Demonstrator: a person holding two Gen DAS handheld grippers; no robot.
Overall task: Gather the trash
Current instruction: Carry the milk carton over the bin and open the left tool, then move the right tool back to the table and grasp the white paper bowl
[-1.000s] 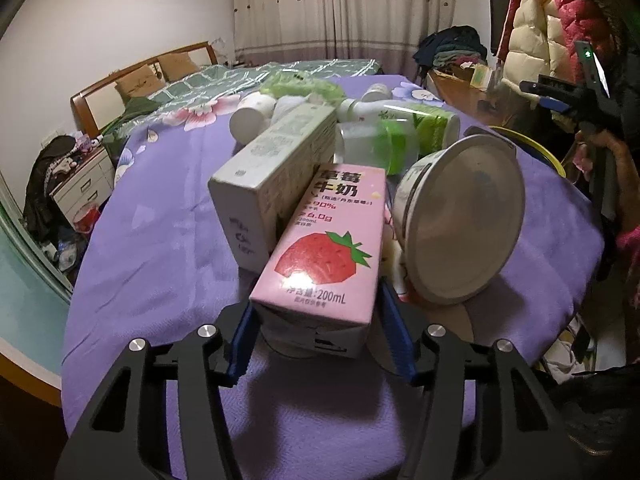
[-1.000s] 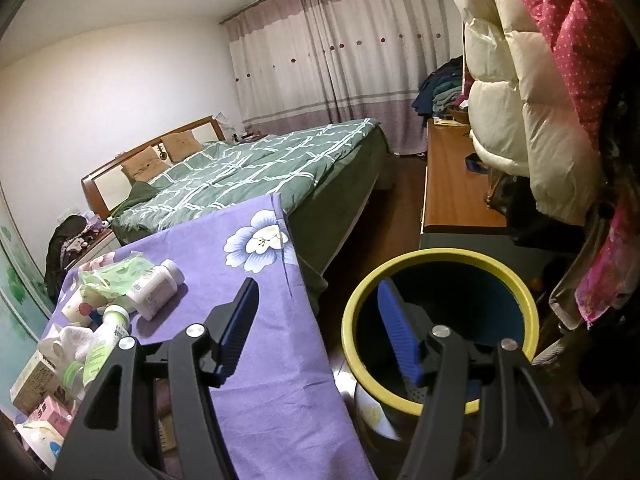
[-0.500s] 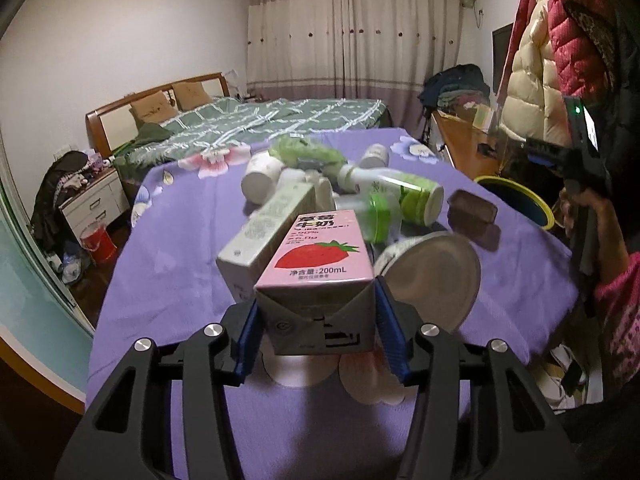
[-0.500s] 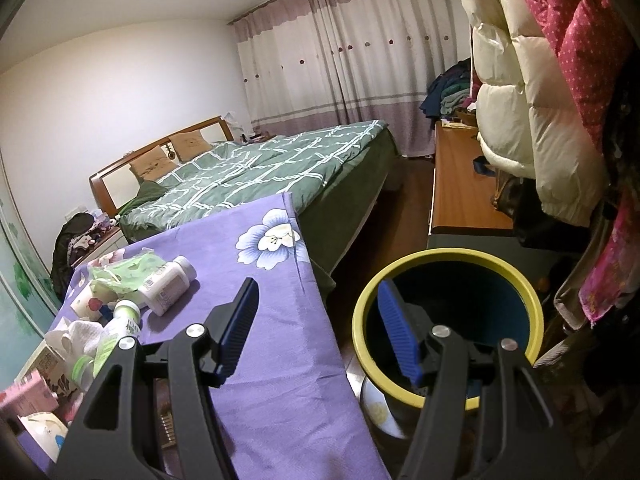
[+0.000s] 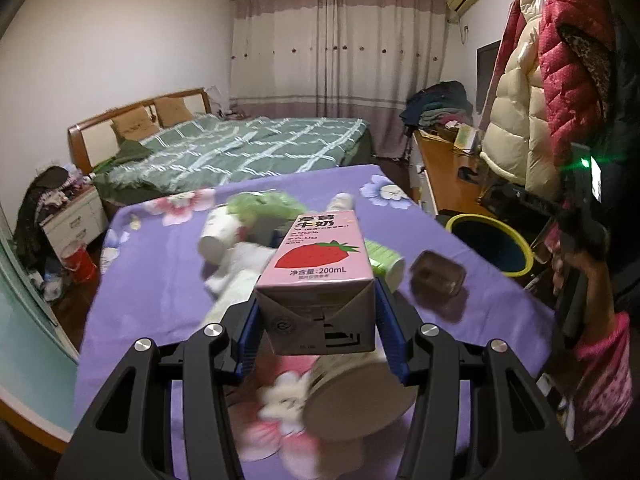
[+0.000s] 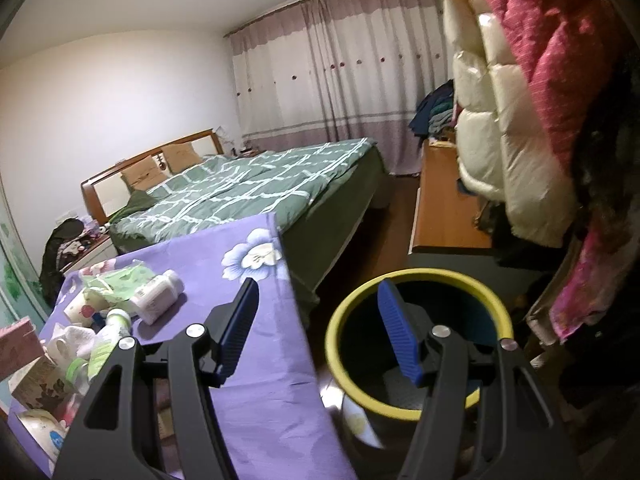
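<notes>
My left gripper (image 5: 318, 322) is shut on a pink strawberry milk carton (image 5: 320, 280) and holds it raised above the purple tablecloth (image 5: 160, 276). Below it lie a round paper bowl (image 5: 360, 400), a white bottle (image 5: 218, 236), green wrappers (image 5: 264, 206) and a brown plastic cup (image 5: 438, 278). A yellow-rimmed bin (image 5: 490, 246) stands past the table's right edge. My right gripper (image 6: 318, 334) is open and empty, held over the table edge beside the bin (image 6: 416, 360). A white bottle (image 6: 156, 296) and other trash lie at its left.
A bed with a green checked cover (image 5: 248, 152) stands behind the table. A wooden desk (image 6: 444, 200) and hanging puffy jackets (image 6: 504, 128) are on the right. A white nightstand (image 5: 72, 220) and a red bucket (image 5: 78, 264) are on the left.
My left gripper has lifted the pink carton off the pile and up away from the table. The right gripper has drifted only slightly and stays open by the bin.
</notes>
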